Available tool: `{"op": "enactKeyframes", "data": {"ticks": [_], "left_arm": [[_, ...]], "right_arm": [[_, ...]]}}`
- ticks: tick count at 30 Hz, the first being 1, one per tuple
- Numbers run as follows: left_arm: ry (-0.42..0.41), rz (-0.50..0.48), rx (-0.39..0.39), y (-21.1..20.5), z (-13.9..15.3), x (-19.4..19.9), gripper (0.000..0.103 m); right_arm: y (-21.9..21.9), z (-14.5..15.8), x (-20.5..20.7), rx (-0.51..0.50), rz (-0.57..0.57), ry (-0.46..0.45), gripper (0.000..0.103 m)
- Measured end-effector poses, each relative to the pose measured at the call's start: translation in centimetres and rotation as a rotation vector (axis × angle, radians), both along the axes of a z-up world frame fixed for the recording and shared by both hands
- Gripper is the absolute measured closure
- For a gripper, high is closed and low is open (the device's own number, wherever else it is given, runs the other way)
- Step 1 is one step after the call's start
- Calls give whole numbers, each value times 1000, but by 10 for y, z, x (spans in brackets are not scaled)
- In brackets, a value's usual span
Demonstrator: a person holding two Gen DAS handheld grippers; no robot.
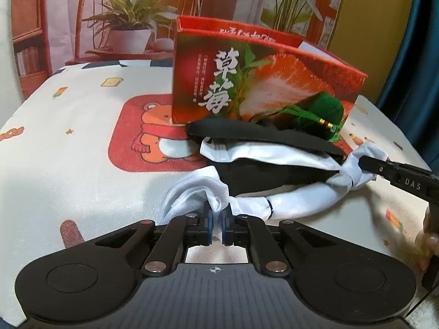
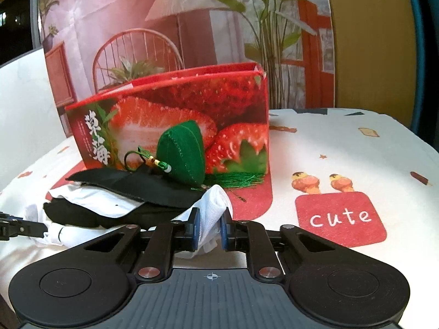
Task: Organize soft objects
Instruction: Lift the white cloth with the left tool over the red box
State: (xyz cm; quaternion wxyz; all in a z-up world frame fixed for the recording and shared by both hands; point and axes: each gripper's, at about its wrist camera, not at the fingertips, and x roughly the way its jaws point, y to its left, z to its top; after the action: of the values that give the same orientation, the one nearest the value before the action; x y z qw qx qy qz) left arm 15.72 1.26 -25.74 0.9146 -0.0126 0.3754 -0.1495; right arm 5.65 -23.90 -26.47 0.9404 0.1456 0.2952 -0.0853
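Left wrist view: we record the left gripper (image 1: 216,220) clenched on one end of a white fabric band (image 1: 288,201), cloth bunched between its blue pads.
Right wrist view: we record the right gripper (image 2: 210,226) clenched on the other end of that white fabric band (image 2: 212,208); no earlier picture lets us speak of motion.
Right gripper seen from the left: its black fingers (image 1: 395,172) reach in from the right and pinch the knotted white end.
Band position: we find it curving across the near side of the pile, between the two grippers.
Pile: a flat black fabric piece (image 1: 260,134) lies over white cloth, with a second dark soft item (image 1: 263,174) below it.
Green item: a green stitched felt pouch with cord and tassel (image 2: 182,152) rests on the far end of the pile, against the box.
Box: an open red cardboard strawberry-print box (image 1: 260,82) stands just behind the pile.
Surface: a white tablecloth with red cartoon patches (image 2: 343,148) covers the table.
Person: fingers (image 1: 428,233) show at the right edge.
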Motion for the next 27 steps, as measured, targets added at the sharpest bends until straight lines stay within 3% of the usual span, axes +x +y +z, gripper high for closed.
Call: {"op": "enactKeyframes", "data": {"ticks": [17,27], "left_arm": [[-221,55,1,6,51,-25,97],[-352,63,-33,1,108,9,97]], "right_arm": [[13,48,-16,-38,34,-139,90],[3,102,27,-119,84,-199,90]]}}
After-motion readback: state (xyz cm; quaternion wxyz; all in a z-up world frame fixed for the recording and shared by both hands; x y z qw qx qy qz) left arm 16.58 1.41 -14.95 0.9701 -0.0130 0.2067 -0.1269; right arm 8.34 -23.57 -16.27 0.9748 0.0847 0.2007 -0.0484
